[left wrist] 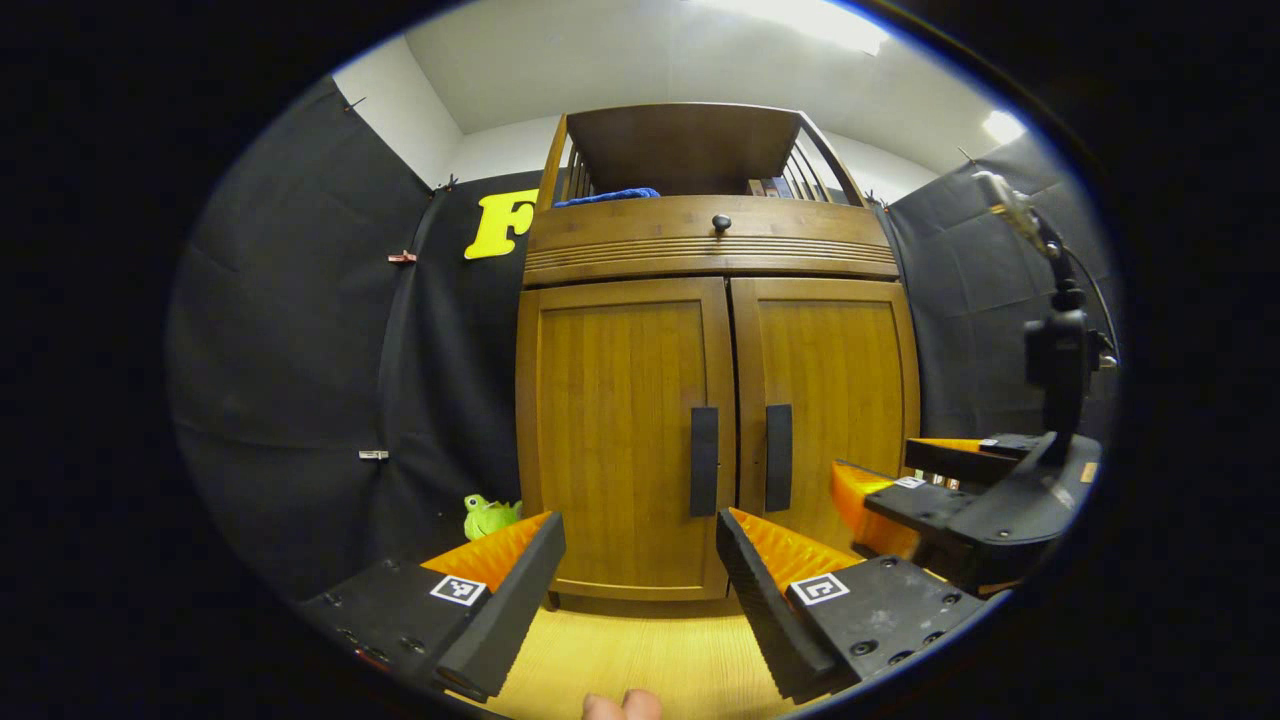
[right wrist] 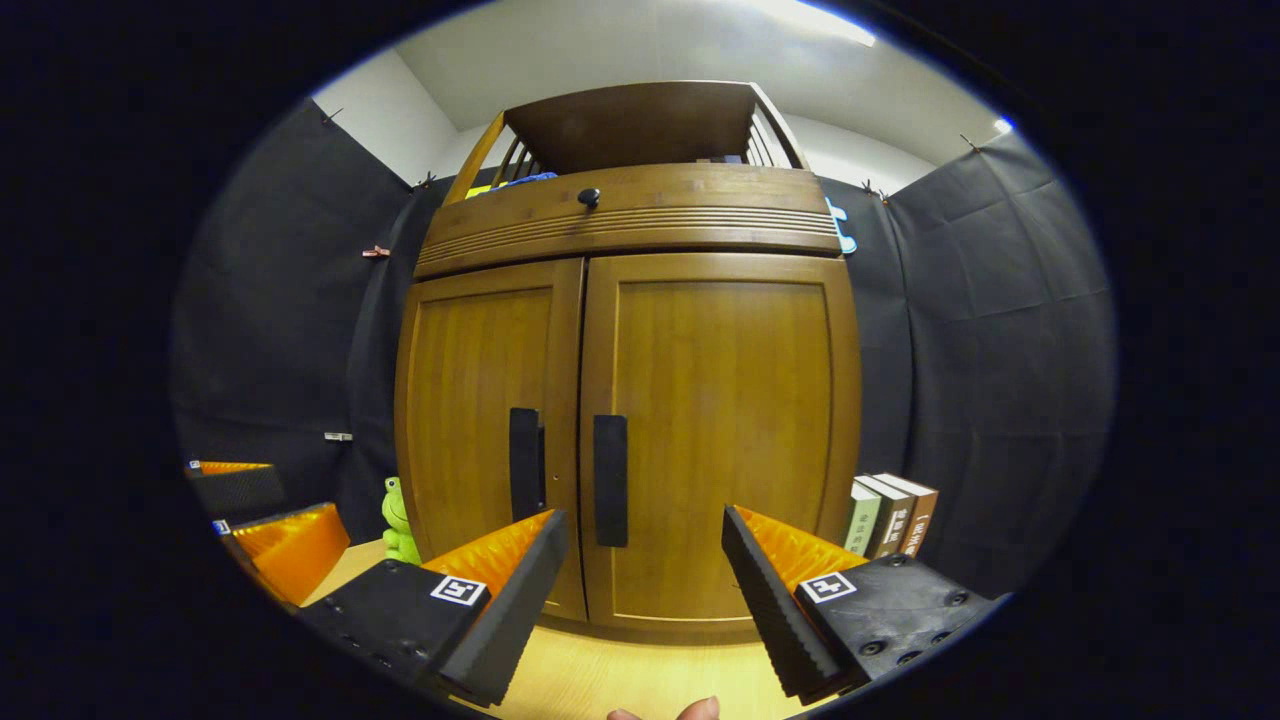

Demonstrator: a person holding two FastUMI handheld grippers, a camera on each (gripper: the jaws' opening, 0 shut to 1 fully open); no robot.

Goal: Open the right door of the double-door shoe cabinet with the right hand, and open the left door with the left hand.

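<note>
Two doors shut on the shoe cabinet (right wrist: 630,400), standing upright against the booth wall on a pale wood floor (left wrist: 640,660), largest thing ahead of both cameras. Right door (right wrist: 725,430) and left door (left wrist: 620,430) flush and closed, so neither half of the task done yet; judged to be the approach before the first pull. Dark vertical right handle (right wrist: 610,480) and left handle (left wrist: 704,461) side by side at the centre seam. Right gripper (right wrist: 645,585) with jaws spread wide and empty, aimed just right of that right handle, apart from it. Left gripper (left wrist: 640,580) likewise wide open, holding nothing, lined up near the left handle but short of it. Next move probably calls for carrying the right gripper forward until its fingers straddle the right handle, closing on it, then swinging outward along the hinge arc. Small green toy frog (right wrist: 398,520) on the floor at the cabinet's left corner; a few books (right wrist: 888,515) leaning at its right
</note>
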